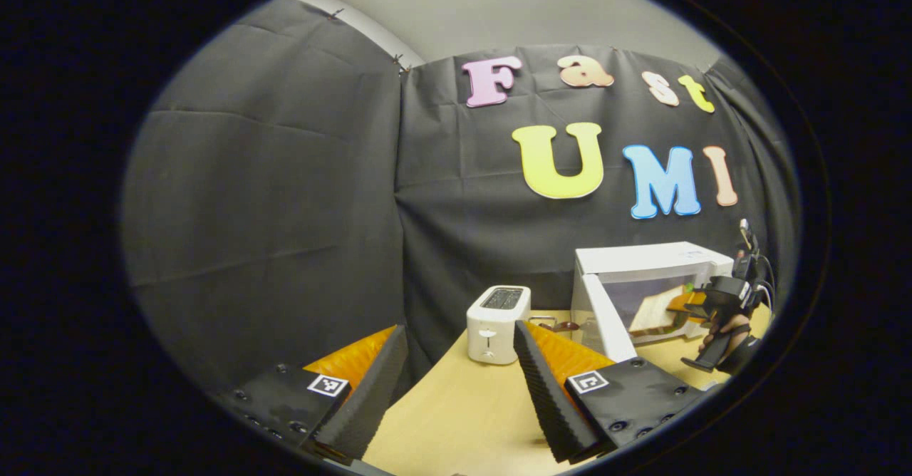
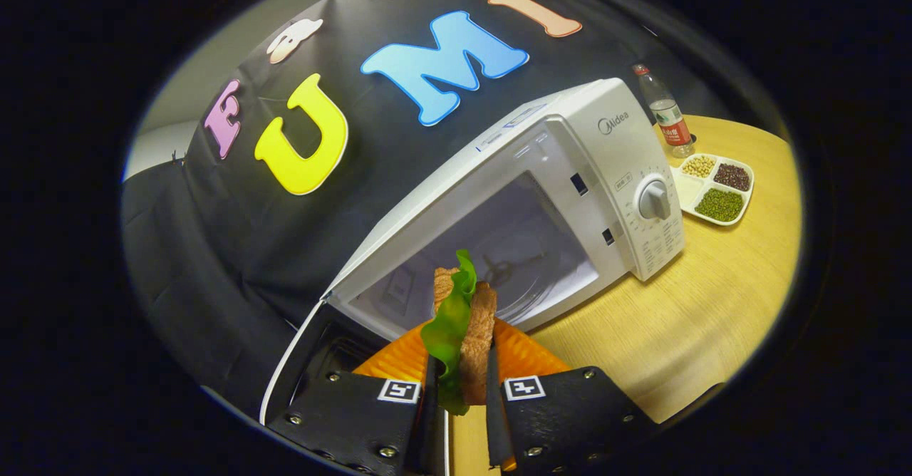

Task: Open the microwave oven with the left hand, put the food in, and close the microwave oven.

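The sandwich of brown toasted bread with a green lettuce leaf (image 2: 463, 326) stands on edge between the fingers of the right gripper (image 2: 459, 397), which are closed against its two flat sides; its long axis runs forward, away from the camera, and its far end points into the open cavity of the white box-shaped microwave oven (image 2: 570, 177). The oven's door (image 2: 313, 348) hangs swung out at the lower left of the right gripper view, dark inner face showing, and a round dial sits on the control panel. In the left gripper view the left gripper (image 1: 456, 383) has its fingers spread wide with nothing between them, held above the table's near edge, well apart from the oven. A white two-slot toaster (image 1: 496, 323) stands on the pale wooden table (image 2: 698, 305) just beside the oven. Past the oven's panel side lie a white divided dish of beans (image 2: 714, 189) and a clear plastic bottle with a red label (image 2: 664, 111). Black cloth lines the booth.
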{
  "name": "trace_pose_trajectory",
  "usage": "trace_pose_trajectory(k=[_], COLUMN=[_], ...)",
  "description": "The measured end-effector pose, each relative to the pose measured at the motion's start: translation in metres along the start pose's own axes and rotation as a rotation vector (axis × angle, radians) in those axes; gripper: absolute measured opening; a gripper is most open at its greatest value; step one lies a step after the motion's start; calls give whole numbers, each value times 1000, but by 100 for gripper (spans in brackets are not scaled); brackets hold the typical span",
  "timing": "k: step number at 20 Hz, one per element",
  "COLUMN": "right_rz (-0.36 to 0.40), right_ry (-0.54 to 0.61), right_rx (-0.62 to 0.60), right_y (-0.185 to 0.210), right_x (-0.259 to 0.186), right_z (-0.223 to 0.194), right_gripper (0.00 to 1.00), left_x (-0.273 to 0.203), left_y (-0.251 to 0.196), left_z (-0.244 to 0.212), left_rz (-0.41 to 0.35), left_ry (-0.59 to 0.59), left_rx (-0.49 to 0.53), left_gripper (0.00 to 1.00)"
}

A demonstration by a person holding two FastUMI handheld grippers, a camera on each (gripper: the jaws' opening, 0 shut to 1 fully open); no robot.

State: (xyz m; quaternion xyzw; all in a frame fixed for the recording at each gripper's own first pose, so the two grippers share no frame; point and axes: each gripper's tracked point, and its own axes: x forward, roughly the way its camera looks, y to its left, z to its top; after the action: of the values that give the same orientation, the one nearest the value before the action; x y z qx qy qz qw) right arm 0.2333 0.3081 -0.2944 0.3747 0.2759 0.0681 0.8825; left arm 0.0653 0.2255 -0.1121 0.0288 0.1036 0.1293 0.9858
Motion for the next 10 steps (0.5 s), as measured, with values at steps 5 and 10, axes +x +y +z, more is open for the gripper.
trace_pose_trajectory(k=[5, 10], right_rz=[-17, -45], right_ry=[-69, -125], right_rx=[112, 199], right_y=[0, -5], right_x=[43, 82], right_z=[-6, -10], right_gripper=[28, 28], left_x=[8, 16], left_y=[16, 36], left_z=[-6, -20], left_rz=[25, 56], left_ry=[33, 76], left_rx=[8, 38], left_gripper=[98, 98])
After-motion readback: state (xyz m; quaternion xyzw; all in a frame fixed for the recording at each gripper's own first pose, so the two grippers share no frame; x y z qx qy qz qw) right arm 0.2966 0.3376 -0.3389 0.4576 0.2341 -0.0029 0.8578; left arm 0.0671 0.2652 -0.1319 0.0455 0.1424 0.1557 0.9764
